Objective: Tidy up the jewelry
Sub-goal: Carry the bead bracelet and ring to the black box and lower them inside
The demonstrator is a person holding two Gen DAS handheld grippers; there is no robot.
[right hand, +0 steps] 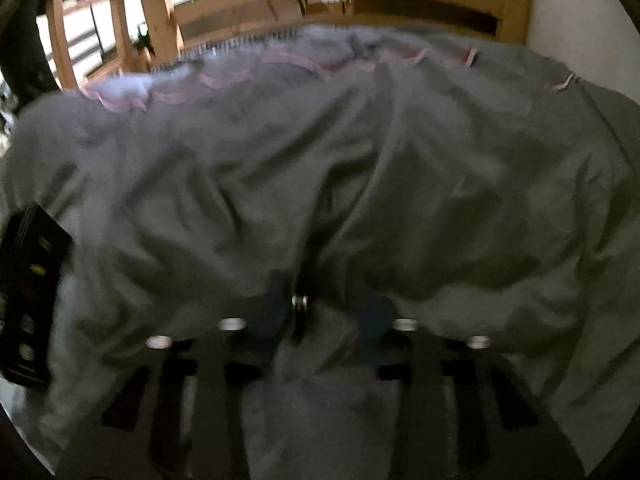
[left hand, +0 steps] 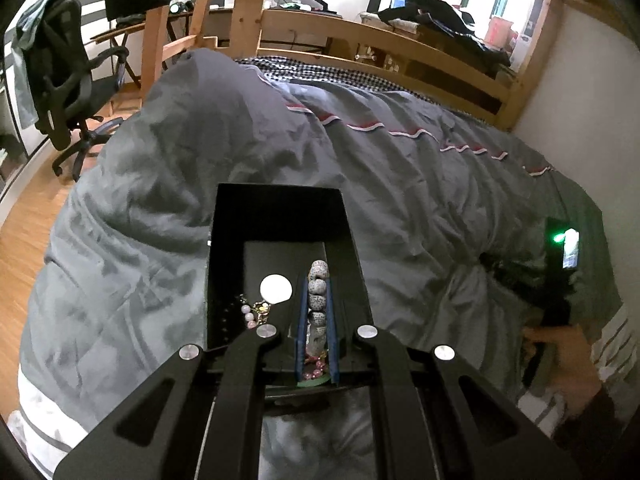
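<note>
In the left wrist view my left gripper [left hand: 318, 280] is shut on a bracelet of large speckled grey beads [left hand: 319, 300], held between its blue pads over an open black jewelry box [left hand: 280, 216] on the bed. Inside the box lie a white round piece [left hand: 275, 289] and a small pink and gold beaded piece [left hand: 254, 312]. In the blurred right wrist view my right gripper [right hand: 320, 284] is open above the grey duvet, with a small silver ring [right hand: 300, 303] between its blue fingers. The box's edge [right hand: 24, 300] shows at far left there.
A crumpled grey duvet [left hand: 400, 160] with a red and white trim covers the bed. A wooden bed frame [left hand: 380, 36] stands behind, a white wall at the right. A black office chair [left hand: 64, 80] stands on the wooden floor at left. The right-hand gripper and hand [left hand: 560, 320] show at the right edge.
</note>
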